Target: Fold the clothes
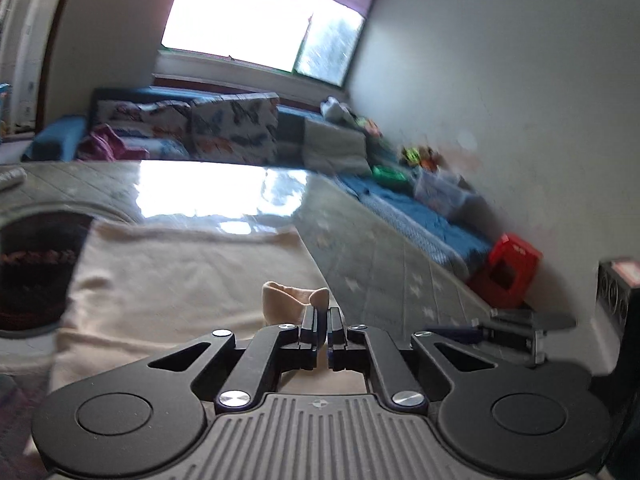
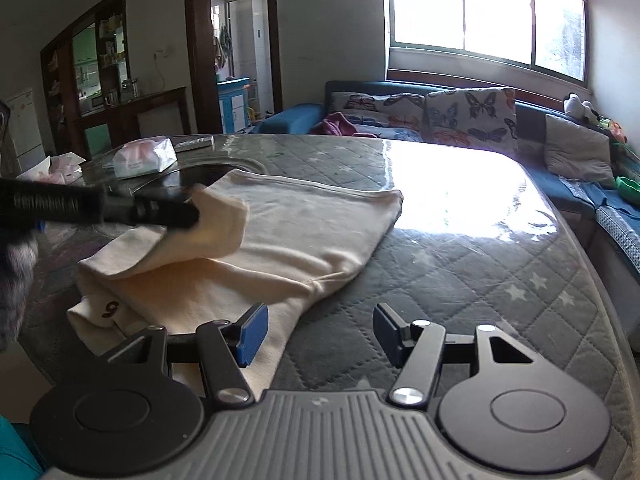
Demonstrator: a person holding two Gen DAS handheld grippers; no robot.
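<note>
1. Left wrist view: the left gripper (image 1: 322, 320) had its jaws pressed together on a bunched fold of the cream garment (image 1: 176, 280), a tuft of cloth standing up just beyond the fingertips.
2. The garment lay spread on the quilted grey table (image 1: 384, 280), under a glossy clear cover that glared beneath the window (image 1: 256, 16). A dark round object (image 1: 36, 268) sat at its left edge; blur made it hard to identify.
3. A sofa (image 1: 192, 124) with butterfly cushions stood behind the table, and a red box (image 1: 506, 276) sat against the wall to the right.
4. Right wrist view: the right gripper (image 2: 320, 334) hung with its blue pads well apart, holding nothing. One pad hovered above the garment's (image 2: 288, 236) near edge, the other above bare quilt.
5. The left gripper (image 2: 188, 214) reached in from the left, lifting a corner of the garment folded back over the rest, which lay flat on the table (image 2: 480, 288).
6. A tissue pack (image 2: 144, 158) rested near the table's far left edge.
</note>
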